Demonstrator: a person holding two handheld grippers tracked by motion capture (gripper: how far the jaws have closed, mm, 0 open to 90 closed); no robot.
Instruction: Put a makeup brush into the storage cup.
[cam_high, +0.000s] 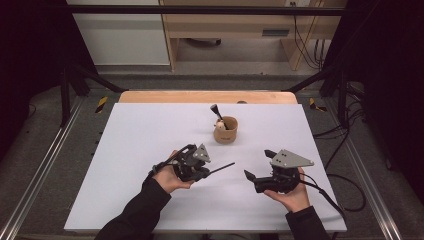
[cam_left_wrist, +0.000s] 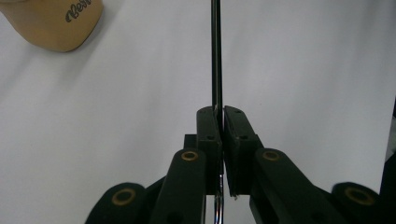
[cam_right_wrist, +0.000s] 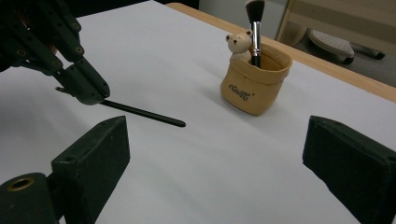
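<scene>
My left gripper (cam_high: 206, 172) is shut on a thin black stick (cam_high: 222, 168) that points right, just above the white table. In the left gripper view the jaws (cam_left_wrist: 220, 112) pinch the stick (cam_left_wrist: 215, 56), which runs straight ahead. My right gripper (cam_high: 257, 164) is held open to the right of the stick's tip, with nothing between its jaws. The right gripper view looks between its wide jaws (cam_right_wrist: 215, 135) at the left gripper (cam_right_wrist: 88, 93) and the stick (cam_right_wrist: 144, 114). A tan pouch-shaped holder (cam_high: 226, 131) stands farther back, with a makeup brush (cam_right_wrist: 255, 32) and a small bear figure (cam_right_wrist: 238, 44) in it.
A white sheet (cam_high: 150, 140) covers the table, with a wooden edge (cam_high: 200, 96) at the back. Cables (cam_high: 345, 185) trail off the right side. Dark frame posts (cam_high: 65, 90) stand at both back corners. The holder (cam_left_wrist: 56, 23) sits at the upper left in the left gripper view.
</scene>
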